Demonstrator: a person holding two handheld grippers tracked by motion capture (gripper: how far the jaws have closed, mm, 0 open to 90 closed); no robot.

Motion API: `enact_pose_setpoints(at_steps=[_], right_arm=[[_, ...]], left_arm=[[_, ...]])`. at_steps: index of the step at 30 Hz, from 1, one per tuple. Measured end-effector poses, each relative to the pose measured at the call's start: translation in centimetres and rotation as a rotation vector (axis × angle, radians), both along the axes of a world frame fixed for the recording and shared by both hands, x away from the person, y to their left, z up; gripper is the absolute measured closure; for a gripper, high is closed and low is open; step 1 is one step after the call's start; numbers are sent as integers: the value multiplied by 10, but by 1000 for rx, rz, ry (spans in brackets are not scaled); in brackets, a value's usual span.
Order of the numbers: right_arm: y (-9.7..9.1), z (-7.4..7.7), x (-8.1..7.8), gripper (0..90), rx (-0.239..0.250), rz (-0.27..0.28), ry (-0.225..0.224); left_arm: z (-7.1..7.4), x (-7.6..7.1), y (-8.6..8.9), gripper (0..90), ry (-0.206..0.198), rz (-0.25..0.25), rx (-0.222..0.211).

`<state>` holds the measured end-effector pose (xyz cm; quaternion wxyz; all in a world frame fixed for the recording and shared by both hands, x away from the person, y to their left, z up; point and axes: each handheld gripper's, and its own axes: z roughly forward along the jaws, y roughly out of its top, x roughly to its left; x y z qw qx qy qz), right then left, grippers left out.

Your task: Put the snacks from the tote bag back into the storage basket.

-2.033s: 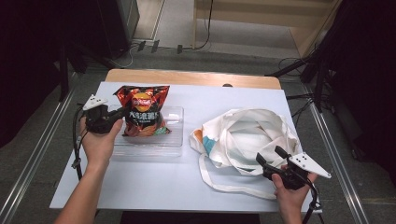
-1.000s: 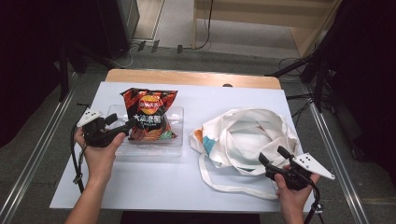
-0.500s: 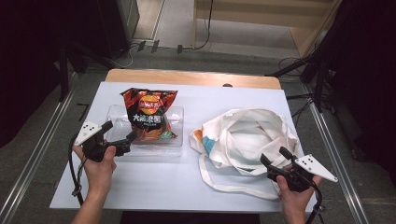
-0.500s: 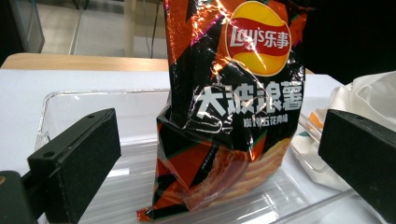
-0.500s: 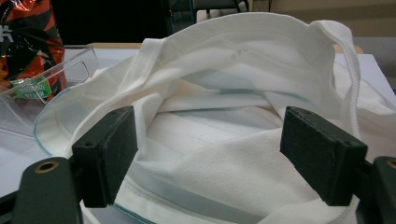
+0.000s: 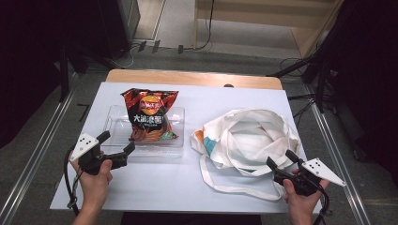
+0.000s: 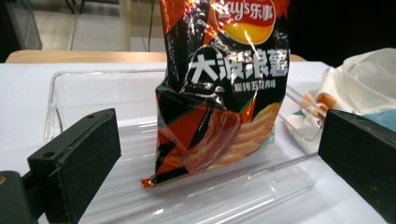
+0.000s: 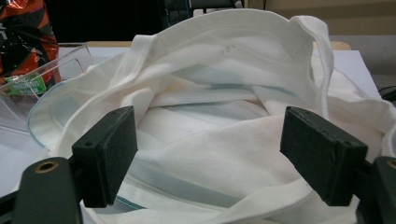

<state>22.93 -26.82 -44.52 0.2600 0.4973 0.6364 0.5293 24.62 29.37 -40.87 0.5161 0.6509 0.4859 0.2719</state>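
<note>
An orange-and-black chips bag (image 6: 150,115) (image 7: 224,84) stands upright in a clear plastic tray (image 6: 112,123) (image 7: 53,93) on the left half of the white table. My left gripper (image 6: 116,143) (image 7: 219,154) sits just in front of the tray's near-left corner. Its jaws have just been opening and now stand wide, with nothing between them. A white tote bag (image 6: 248,136) (image 8: 219,70) lies crumpled on the right, mouth up. My right gripper (image 6: 280,159) (image 8: 219,149) is open at the tote's near edge, jaws facing the cloth.
The white table (image 6: 164,180) has bare surface along its front edge between my two hands. A wooden strip (image 6: 187,77) runs along its far edge. Cables and dark stands surround the table on the floor. The tote's strap (image 6: 220,185) loops toward the front.
My left gripper has let go of the chips bag, opened, and drawn back toward the near-left of the table. The bag stays standing in the tray. The right gripper has hardly moved.
</note>
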Motion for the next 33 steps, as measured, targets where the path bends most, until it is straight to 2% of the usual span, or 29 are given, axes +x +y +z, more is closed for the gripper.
enact_pose_setpoints(at_steps=[5, 10, 14, 16, 20, 27, 31, 33], right_arm=[[-6, -2, -2, 194, -9, -8, -4], [-11, -2, -5, 194, -5, -17, -6], [-15, -3, -8, 193, -2, -25, -4], [-18, -4, -9, 193, -6, -31, -8], [-24, -4, -12, 193, -6, -46, -9], [-34, -6, -19, 193, 6, -71, -6], [-40, -8, -23, 193, 10, -82, -6], [-42, -8, -25, 192, 9, -86, -8]], left_arm=[[-3, -9, -2, 0, -19, -16, 32], [-7, -16, 1, 0, -12, -15, 47], [-8, -23, 7, 0, -18, 0, 44], [-8, -26, 10, 0, -22, 6, 25], [-9, -32, 15, 0, -31, 11, 40], [-16, -37, 19, 0, -15, 22, 62], [-18, -40, 21, 0, -8, 20, 55], [-20, -41, 22, 0, -6, 30, 75]])
